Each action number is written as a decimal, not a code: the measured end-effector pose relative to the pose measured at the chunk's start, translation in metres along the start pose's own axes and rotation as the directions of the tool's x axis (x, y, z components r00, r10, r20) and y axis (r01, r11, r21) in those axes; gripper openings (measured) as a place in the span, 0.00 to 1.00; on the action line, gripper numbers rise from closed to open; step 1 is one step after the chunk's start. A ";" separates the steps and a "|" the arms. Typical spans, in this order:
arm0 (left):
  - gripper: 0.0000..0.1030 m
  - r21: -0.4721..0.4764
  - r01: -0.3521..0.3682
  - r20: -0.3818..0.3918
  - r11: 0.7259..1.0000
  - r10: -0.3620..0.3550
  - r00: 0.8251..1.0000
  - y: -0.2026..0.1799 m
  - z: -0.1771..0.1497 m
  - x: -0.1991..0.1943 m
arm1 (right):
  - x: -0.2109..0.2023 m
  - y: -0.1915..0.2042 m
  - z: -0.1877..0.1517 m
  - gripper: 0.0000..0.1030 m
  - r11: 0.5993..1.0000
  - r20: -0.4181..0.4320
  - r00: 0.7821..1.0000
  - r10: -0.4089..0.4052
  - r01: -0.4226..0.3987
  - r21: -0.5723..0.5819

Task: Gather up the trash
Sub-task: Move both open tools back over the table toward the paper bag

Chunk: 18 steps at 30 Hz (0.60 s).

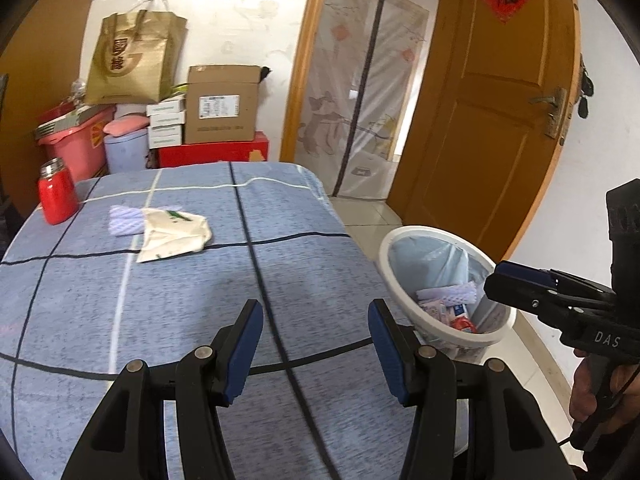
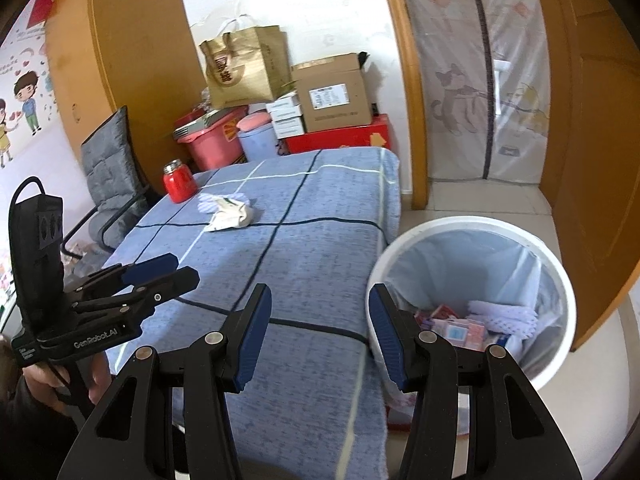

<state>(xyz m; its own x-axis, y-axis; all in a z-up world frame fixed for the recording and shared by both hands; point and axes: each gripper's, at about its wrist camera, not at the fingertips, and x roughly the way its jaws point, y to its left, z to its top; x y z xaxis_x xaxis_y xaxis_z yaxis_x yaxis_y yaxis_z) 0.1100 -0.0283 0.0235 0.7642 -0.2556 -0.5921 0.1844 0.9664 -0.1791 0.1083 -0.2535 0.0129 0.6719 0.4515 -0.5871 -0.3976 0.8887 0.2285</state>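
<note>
A table (image 1: 168, 304) draped in a blue checked cloth filled the room's centre, its right edge falling away just beside a white waste bin (image 1: 400, 240) standing on the tiled floor. The bin, lined with a pale plastic bag, already held a purple foam net and red-and-pink wrappers at its bottom. Toward the table's far left corner stood a red flask (image 1: 57, 192); near it, on the far half of the cloth, lay a crumpled cream wrapper (image 1: 174, 234) touching a purple foam net (image 1: 124, 221). The near half of the cloth stretched bare between that trash and both tools. The left gripper (image 1: 316, 344) hung over the table's near part, its blue-padded fingers (image 1: 244, 352) spread wide and grasping nothing. The right gripper (image 2: 320, 332) hovered over the table's near right edge, fingers (image 2: 254, 336) likewise parted and empty, one of them seen against the bin's rim. Behind the table's far edge, boxes, a gold gift bag (image 1: 134, 60) and a pink tub (image 1: 76, 140) crowded the wall; an open wooden door (image 1: 492, 100) stood to the right
</note>
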 end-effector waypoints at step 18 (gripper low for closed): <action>0.53 -0.079 -0.141 0.025 0.987 0.144 0.989 0.073 0.007 -0.016 | 0.051 0.047 0.027 0.50 0.990 -0.040 0.994 0.107 -0.110 -0.089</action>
<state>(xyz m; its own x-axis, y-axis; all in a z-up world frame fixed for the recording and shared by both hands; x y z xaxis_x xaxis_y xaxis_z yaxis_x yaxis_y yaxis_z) 0.1151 0.0465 0.0256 0.7982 -0.1134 -0.5916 0.0251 0.9875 -0.1554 0.1401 -0.1862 0.0146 0.6003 0.5401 -0.5899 -0.5227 0.8232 0.2218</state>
